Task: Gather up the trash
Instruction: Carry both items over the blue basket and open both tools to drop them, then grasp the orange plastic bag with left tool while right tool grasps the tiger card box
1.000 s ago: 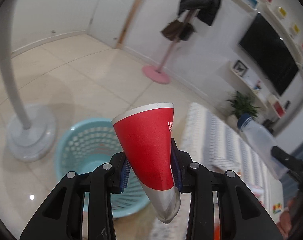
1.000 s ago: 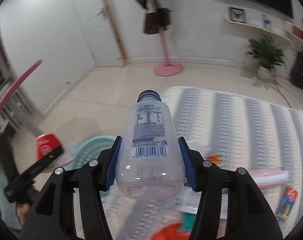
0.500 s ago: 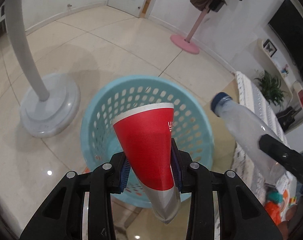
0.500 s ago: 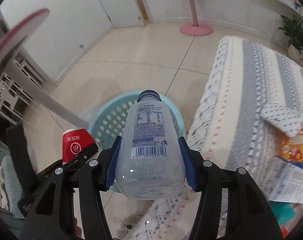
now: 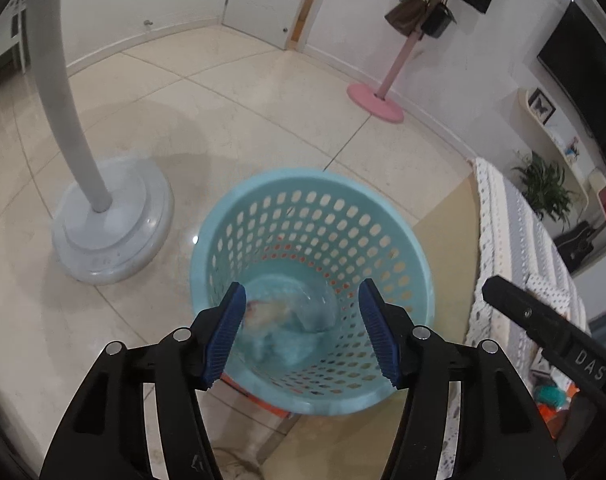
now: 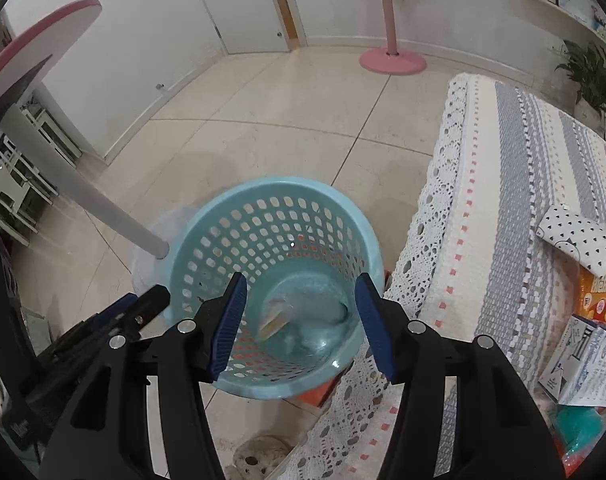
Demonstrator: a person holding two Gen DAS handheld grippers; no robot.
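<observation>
On the left, the left gripper (image 5: 303, 334) hangs over the blue basket (image 5: 223, 216) with its jaws apart and nothing between them. The right gripper (image 6: 301, 322) is likewise spread and unladen above the same basket (image 6: 191, 240). Blurred trash (image 6: 303, 320), not identifiable, lies at the basket's bottom. More litter waits on the bench (image 6: 515, 184) to the right; reaching back, a gripper could likely clip the basket rim and tip it.

Left gripper (image 5: 303, 334): black frame, silver screws.
Fingers (image 5: 226, 334): ribbed blue pads.
Right gripper (image 6: 301, 326): same build; white lettering, seemingly "DAS", on its side.
</observation>
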